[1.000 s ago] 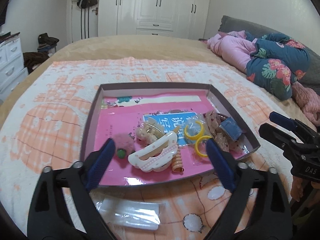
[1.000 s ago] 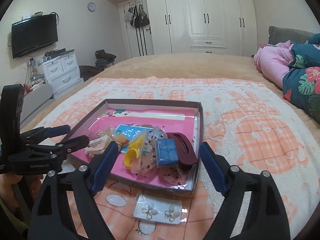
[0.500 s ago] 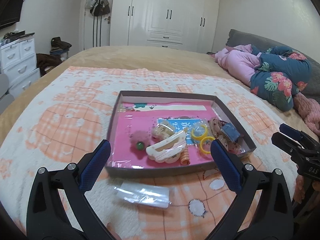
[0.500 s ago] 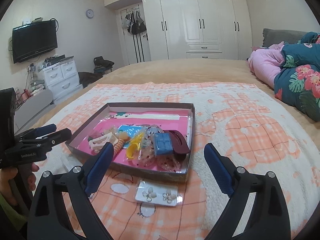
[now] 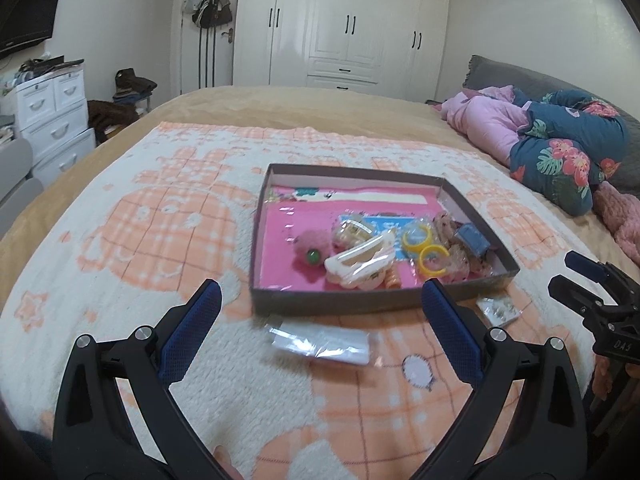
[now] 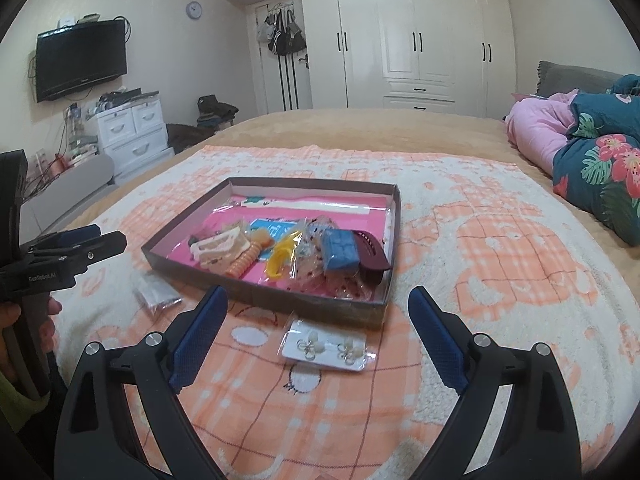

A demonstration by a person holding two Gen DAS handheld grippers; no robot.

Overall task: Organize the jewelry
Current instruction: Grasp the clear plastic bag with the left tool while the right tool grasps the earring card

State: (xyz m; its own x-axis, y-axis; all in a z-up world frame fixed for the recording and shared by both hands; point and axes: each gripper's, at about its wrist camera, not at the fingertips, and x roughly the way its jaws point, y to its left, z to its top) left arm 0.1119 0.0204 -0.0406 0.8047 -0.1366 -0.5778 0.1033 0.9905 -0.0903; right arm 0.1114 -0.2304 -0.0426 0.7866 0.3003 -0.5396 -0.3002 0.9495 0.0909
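Jaws apart over the jewelry box

Box (image 6: 264, 294) of hair clips and rings sits on the blanket (image 6: 500, 264) covering the bed. Left gripper (image 5: 320, 320) and right gripper (image 6: 316, 320) both hover short of it, jaws wide apart and holding nothing. An earring card (image 6: 326, 348) lies just before the box's front wall, a clear packet (image 5: 320, 340) beside it.

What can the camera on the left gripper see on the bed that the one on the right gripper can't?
Only the left wrist view shows the pink pompom in the box. Only the right wrist view shows the dark red comb plainly, and the person's hand holding the left gripper. Both show the box, the white hair claw, the blue block, the earring card and the clear packet in front of the box.
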